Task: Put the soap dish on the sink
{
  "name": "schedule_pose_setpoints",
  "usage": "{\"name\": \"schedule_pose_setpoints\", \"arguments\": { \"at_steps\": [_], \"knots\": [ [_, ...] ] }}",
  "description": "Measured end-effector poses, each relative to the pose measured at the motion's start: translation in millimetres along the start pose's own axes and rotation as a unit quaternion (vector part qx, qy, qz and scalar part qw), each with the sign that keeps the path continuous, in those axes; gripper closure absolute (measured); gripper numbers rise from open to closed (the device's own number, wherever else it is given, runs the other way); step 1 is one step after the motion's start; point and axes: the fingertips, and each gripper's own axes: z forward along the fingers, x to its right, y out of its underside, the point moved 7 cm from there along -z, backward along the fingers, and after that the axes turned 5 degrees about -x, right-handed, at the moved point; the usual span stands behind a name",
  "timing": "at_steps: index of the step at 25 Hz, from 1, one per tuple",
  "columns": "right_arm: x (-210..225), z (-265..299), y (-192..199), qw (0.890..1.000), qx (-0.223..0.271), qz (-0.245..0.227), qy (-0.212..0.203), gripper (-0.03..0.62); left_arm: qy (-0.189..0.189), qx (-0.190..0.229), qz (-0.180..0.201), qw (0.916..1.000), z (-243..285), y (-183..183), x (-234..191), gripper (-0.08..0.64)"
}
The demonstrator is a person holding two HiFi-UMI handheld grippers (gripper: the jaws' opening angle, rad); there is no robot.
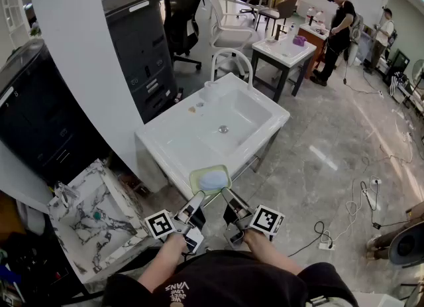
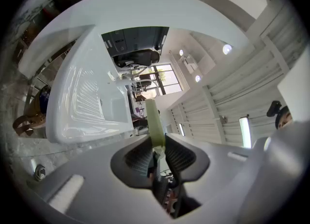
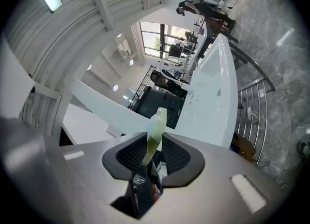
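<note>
A pale green soap dish (image 1: 197, 178) with a blue bar of soap (image 1: 214, 180) in it hangs level over the front edge of the white sink (image 1: 173, 148). My left gripper (image 1: 199, 197) is shut on the dish's near left rim and my right gripper (image 1: 225, 193) on its near right rim. In the left gripper view the green dish (image 2: 152, 119) stands edge-on between the pads of the left gripper (image 2: 156, 146), with the sink (image 2: 82, 97) beyond. The right gripper view shows the dish (image 3: 157, 127) pinched the same way by the right gripper (image 3: 154, 145), with the sink (image 3: 215, 92) ahead.
A marble-patterned basin (image 1: 93, 223) sits low at the left. A dark cabinet (image 1: 142, 44), office chairs (image 1: 228, 34) and a small white table (image 1: 283, 52) stand behind the sink. People (image 1: 340, 30) stand at the back right. Cables (image 1: 358, 209) lie on the floor.
</note>
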Motion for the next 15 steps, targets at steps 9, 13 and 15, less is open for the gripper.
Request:
{"name": "schedule_pose_setpoints", "arguments": {
  "at_steps": [9,13,15],
  "knots": [
    [1,14,-10,0.999,-0.007,-0.027,-0.022,0.503,-0.009,0.0,0.016,0.9998,6,-11,-6,0.428],
    [10,21,-26,0.999,-0.015,-0.026,-0.029,0.503,-0.016,0.011,0.012,0.9997,21,-13,-11,0.428],
    [15,26,-38,0.999,-0.021,-0.025,-0.034,0.503,-0.021,0.017,0.014,0.9995,32,-16,-14,0.428]
  ]
}}
